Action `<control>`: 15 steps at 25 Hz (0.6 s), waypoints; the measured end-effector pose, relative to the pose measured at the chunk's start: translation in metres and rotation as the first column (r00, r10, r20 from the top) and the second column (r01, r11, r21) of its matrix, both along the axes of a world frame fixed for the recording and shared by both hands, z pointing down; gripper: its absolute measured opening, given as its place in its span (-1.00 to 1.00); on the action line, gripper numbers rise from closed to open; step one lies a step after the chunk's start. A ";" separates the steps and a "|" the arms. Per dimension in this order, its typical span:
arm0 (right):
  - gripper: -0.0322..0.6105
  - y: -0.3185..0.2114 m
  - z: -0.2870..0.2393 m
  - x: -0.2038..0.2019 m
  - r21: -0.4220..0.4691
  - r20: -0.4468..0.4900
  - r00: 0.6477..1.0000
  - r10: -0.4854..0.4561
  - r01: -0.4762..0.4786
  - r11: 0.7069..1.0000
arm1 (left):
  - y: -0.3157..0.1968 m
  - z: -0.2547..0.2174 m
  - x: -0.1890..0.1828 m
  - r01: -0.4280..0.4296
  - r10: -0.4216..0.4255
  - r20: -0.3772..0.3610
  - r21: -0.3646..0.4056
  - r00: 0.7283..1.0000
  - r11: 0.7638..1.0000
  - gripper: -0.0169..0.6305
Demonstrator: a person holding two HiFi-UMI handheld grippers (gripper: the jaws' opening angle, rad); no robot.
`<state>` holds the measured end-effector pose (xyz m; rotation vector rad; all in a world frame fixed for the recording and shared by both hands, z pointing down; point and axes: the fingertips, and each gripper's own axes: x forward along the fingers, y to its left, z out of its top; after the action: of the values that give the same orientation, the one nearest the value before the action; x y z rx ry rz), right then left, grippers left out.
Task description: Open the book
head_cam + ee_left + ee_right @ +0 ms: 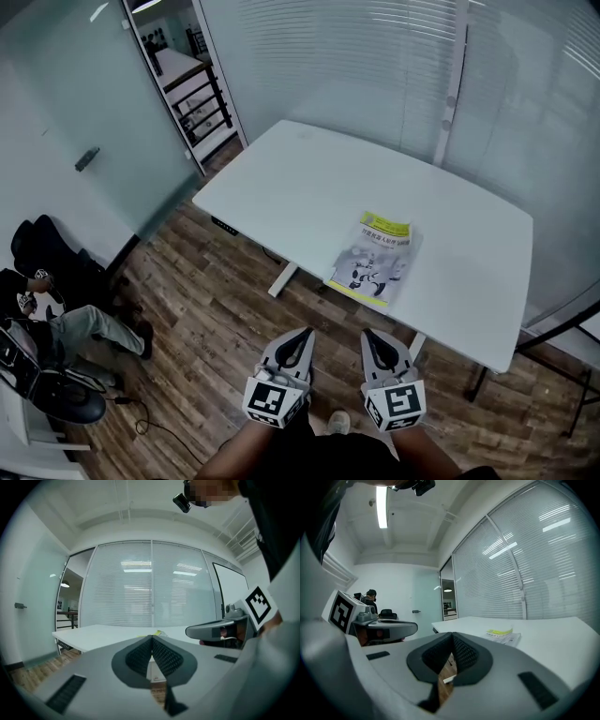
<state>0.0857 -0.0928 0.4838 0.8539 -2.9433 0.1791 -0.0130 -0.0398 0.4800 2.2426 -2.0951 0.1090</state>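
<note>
Looking down on a bright office now: frosted glass walls point(375, 66) hung with blinds fill the back, and a wood-plank floor point(206, 309) spreads out underneath. A white desk point(300, 187) sits angled across the middle, its top almost bare. Over at the left edge a person point(80, 328) is seated low beside a dark chair point(47, 251), well apart from the desk. Down at the bottom of the head view, two tools are held side by side over the floor, just short of the desk's near edge. The left tongs point(304, 331) are pressed together, ribbed pads meeting at the tip, nothing caught between them. The right tongs point(369, 334) match them, tips squeezed tight and empty. And there's the book point(373, 260), lying closed and flat on the desk close to that near edge. It sits cover up and a touch askew, a yellow band at its far end and a pale grey picture below. It lies ahead of the right tongs and clear of both.
</note>
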 end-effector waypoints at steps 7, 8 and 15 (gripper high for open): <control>-0.89 -0.025 0.000 -0.009 -0.001 -0.039 0.996 0.084 -0.084 0.996 | -0.028 -0.002 -0.014 -0.066 0.065 -0.016 -0.029 0.998 0.997 -0.91; -0.89 -0.032 -0.002 -0.012 0.004 -0.038 0.995 0.093 -0.093 0.996 | -0.036 -0.002 -0.017 -0.078 0.078 -0.013 -0.029 0.997 0.997 -0.91; -0.89 -0.071 0.005 -0.032 -0.011 -0.057 0.981 0.184 -0.185 0.983 | -0.083 0.007 -0.046 -0.135 0.140 0.054 -0.080 0.989 0.988 -0.91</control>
<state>0.0541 -0.1634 0.4886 1.1113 -2.8052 0.1866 -0.0590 -0.1226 0.4865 2.3646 -1.9260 0.2613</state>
